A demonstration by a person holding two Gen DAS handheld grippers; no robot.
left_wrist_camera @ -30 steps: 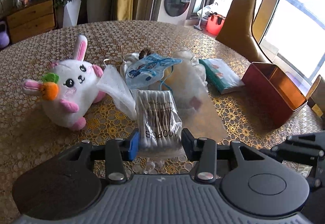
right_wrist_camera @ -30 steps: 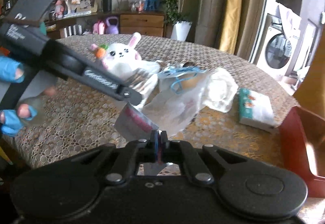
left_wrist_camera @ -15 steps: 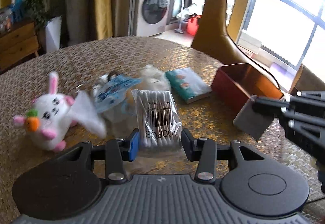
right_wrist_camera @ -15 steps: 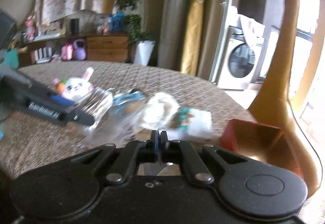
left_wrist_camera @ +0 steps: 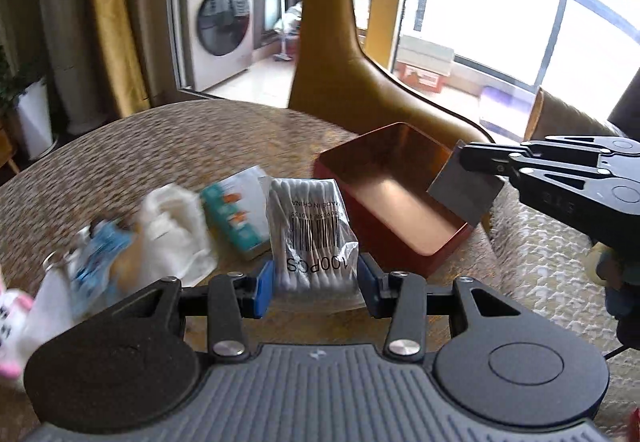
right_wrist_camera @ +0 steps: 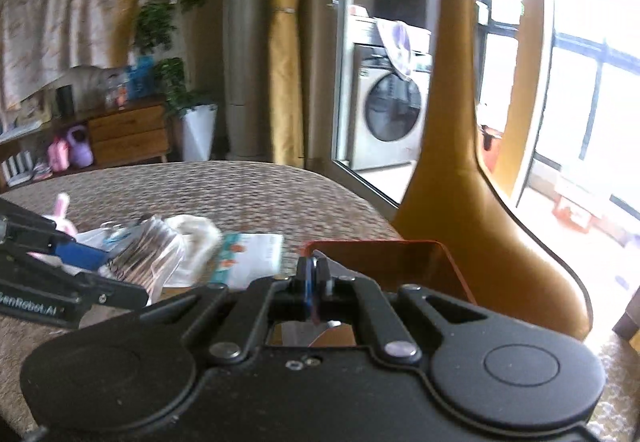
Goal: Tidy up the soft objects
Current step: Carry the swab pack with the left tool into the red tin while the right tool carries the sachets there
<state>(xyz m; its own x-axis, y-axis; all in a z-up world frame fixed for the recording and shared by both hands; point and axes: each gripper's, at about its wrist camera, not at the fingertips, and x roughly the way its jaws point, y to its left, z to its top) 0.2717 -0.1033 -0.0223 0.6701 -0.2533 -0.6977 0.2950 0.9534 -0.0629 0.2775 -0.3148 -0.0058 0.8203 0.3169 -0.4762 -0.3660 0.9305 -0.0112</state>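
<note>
We count two handheld grippers at work over a round table (left_wrist_camera: 168, 137) covered in a patterned lace cloth. Our left gripper (left_wrist_camera: 316, 282) has its blue pads pressed against either side of one clear bag of cotton swabs (left_wrist_camera: 314, 230), which it holds up above the tabletop, just beside the near corner of the box. Our right gripper (left_wrist_camera: 460, 161) has its fingers pressed together, pinching one flat grey sachet (left_wrist_camera: 466, 193) by its upper edge; in the left wrist view the sachet hangs over the far right end of the box.

One container is on the table: a single red metal box (left_wrist_camera: 368, 213) with an open top and a shiny copper-coloured inside. We see nothing lying in it; its floor shows only reflected light.

Still loose on the cloth, left of the box, we count one teal-and-white tissue pack (left_wrist_camera: 236, 209), one white cloth bundle (left_wrist_camera: 172, 230), one blue-printed plastic pouch (left_wrist_camera: 100, 258), blurred, and one white plush rabbit (left_wrist_camera: 10, 326), of which only a pink-footed edge shows at the left border. The tissue pack lies nearest the box, with the cloth bundle touching its left side.

Beyond the table stand one tall golden giraffe figure (right_wrist_camera: 452, 145) and one washing machine (left_wrist_camera: 218, 25).
</note>
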